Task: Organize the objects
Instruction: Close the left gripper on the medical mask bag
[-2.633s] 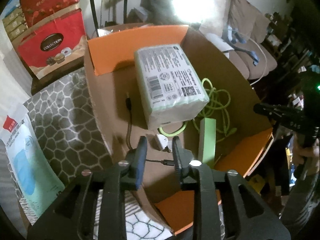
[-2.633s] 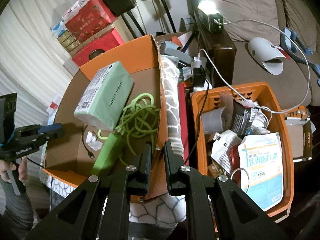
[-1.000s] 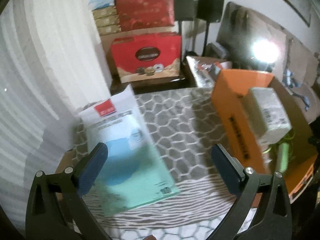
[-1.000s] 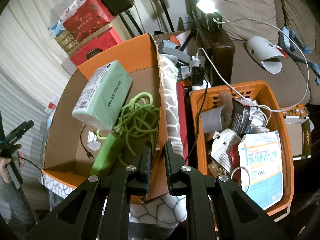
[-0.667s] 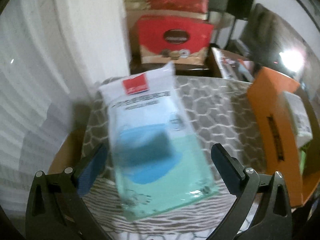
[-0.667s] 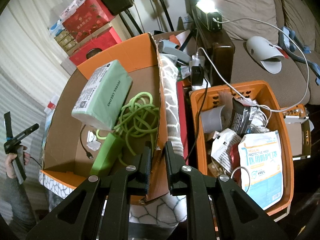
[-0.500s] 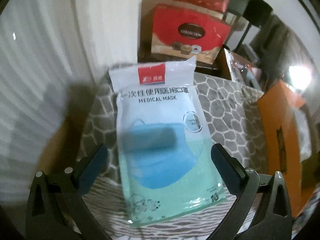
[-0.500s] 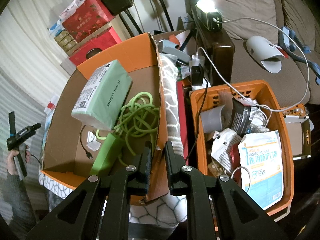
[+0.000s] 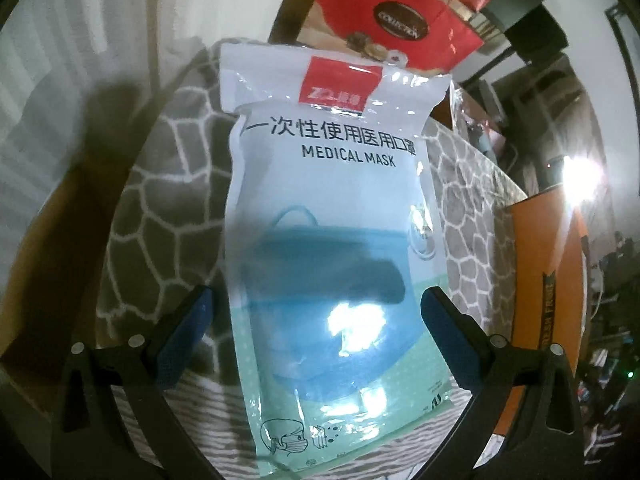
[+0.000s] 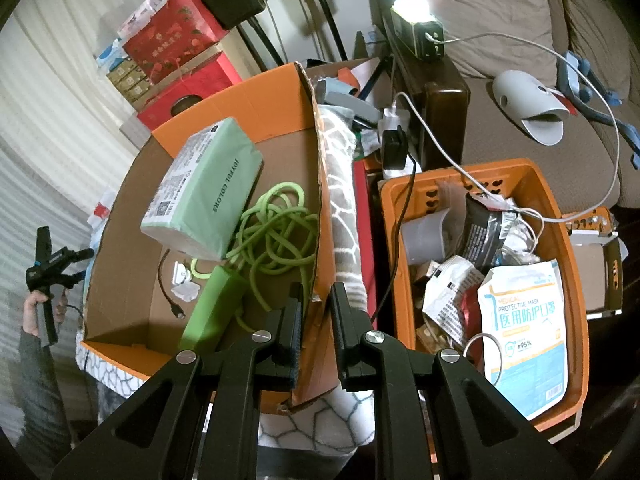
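The medical mask packet [image 9: 332,240] lies flat on the grey honeycomb-patterned cloth [image 9: 160,208], filling the middle of the left wrist view. We see our left gripper [image 9: 316,320] spread wide, one blue-padded finger on either side of the packet's lower half, neither pad touching it. At the right edge of that frame stands the orange wall of the cardboard box [image 9: 548,280].

In the right wrist view the same box sits centre-left, holding a green tissue pack [image 10: 204,192], a tangled green cable [image 10: 276,232] and a green power strip [image 10: 212,308]. Our right gripper [image 10: 314,320] shows a narrow gap with nothing held, hanging over the box's right wall. An orange basket [image 10: 576,320] of packets fills the right side, and our left hand [image 10: 38,308] appears at the far left.
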`<state>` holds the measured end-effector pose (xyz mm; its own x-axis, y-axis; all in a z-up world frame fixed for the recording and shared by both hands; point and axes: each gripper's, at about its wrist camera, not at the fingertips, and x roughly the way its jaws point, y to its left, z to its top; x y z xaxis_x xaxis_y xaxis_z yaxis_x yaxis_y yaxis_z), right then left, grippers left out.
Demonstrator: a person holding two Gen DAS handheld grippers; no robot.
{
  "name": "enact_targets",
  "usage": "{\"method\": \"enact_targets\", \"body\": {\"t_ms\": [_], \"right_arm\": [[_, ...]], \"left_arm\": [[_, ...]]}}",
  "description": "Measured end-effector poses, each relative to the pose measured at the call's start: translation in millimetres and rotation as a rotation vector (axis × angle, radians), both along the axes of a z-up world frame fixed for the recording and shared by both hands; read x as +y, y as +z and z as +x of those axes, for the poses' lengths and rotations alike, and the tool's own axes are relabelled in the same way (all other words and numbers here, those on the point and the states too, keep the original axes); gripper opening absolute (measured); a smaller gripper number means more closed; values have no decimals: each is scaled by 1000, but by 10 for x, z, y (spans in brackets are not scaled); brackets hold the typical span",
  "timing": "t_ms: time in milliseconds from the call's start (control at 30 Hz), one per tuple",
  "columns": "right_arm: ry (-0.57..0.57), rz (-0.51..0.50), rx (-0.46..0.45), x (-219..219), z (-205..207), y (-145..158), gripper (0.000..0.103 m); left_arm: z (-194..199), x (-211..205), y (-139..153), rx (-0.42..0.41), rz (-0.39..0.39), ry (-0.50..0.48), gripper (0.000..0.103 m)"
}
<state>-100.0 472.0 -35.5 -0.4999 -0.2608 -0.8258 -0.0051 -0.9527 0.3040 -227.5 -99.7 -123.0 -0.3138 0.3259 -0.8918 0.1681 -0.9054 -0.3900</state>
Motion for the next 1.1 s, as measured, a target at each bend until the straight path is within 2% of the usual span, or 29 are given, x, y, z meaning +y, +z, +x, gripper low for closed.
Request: {"method": "enact_targets", "body": {"t_ms": [67, 200, 267, 400, 500, 667, 800, 1000, 1100], "right_arm": [[-1, 0, -1, 5, -8, -9, 14], [-1, 0, -1, 3, -9, -9, 14], [0, 1, -1, 1, -7, -10, 14], [0, 0, -2, 9, -18, -12, 14], [0, 1, -2, 9, -20, -10, 14], [-1, 0, -3, 12, -21, -12, 14], [-1, 4, -6, 16, -26, -27, 14], [-3, 2, -7, 18, -25, -37, 15], [-2, 4, -8, 19, -31, -33, 15]], "left_arm": [[-29, 22, 9, 3, 13, -23, 100], [-98, 117, 45, 18, -7, -52, 81], [-116, 169, 49, 27, 15, -65, 76], [-141, 309, 69, 41, 27, -88, 56], [-156, 399, 71, 43, 75, -112, 53], [-205, 584, 63, 49, 216, -165, 52], [-244, 707, 28, 39, 266, -189, 52], [-283, 855, -49, 38, 388, -200, 52], [-291, 893, -86, 31, 436, -205, 48]]}}
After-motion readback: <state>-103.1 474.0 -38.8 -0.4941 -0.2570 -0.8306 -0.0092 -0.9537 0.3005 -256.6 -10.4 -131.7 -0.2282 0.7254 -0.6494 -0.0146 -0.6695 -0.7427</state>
